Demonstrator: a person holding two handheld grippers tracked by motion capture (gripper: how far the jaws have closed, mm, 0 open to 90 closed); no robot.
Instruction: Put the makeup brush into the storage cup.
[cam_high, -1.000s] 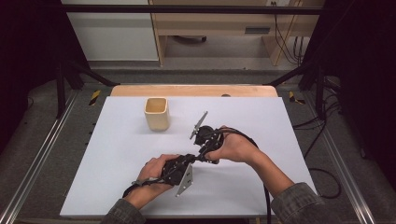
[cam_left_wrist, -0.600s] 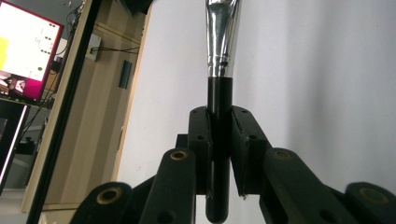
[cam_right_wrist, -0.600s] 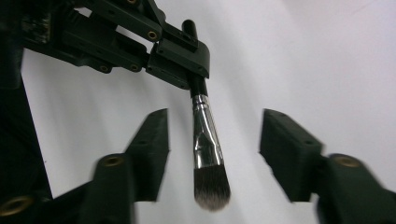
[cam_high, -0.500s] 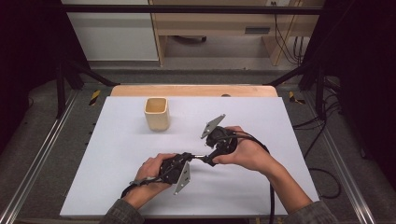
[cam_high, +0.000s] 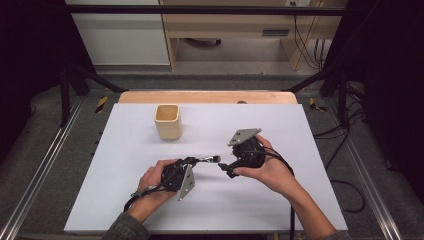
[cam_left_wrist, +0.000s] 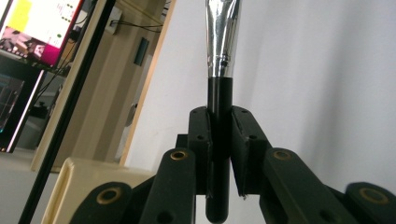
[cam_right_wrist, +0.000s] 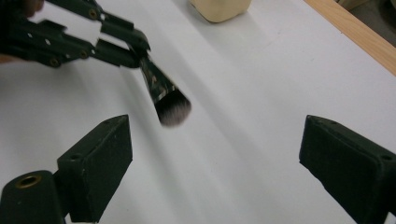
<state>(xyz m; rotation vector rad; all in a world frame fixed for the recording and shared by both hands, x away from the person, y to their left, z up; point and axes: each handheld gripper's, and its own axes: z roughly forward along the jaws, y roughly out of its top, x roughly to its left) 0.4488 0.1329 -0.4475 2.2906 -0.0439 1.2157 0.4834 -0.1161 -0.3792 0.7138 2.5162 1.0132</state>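
Observation:
A makeup brush (cam_high: 206, 160) with a black handle, silver ferrule and dark bristles is held level above the white table. My left gripper (cam_high: 192, 161) is shut on its handle; in the left gripper view the pads (cam_left_wrist: 201, 135) clamp the black handle of the brush (cam_left_wrist: 223, 42). My right gripper (cam_high: 225, 167) sits just right of the bristle tip, and its jaws have just been opening. In the right gripper view its jaws (cam_right_wrist: 219, 149) stand wide with nothing between them, and the brush (cam_right_wrist: 168, 100) hangs ahead in the left gripper (cam_right_wrist: 135, 49).
A beige square cup (cam_high: 167, 121) stands upright at the back left of the white tabletop (cam_high: 300, 190); the cup (cam_right_wrist: 219, 9) also shows at the top of the right gripper view. A wooden strip (cam_high: 207, 96) runs along the far edge.
The right gripper has drawn back to the right, away from the left gripper, and its jaws have opened wide. The brush stays in the left gripper.

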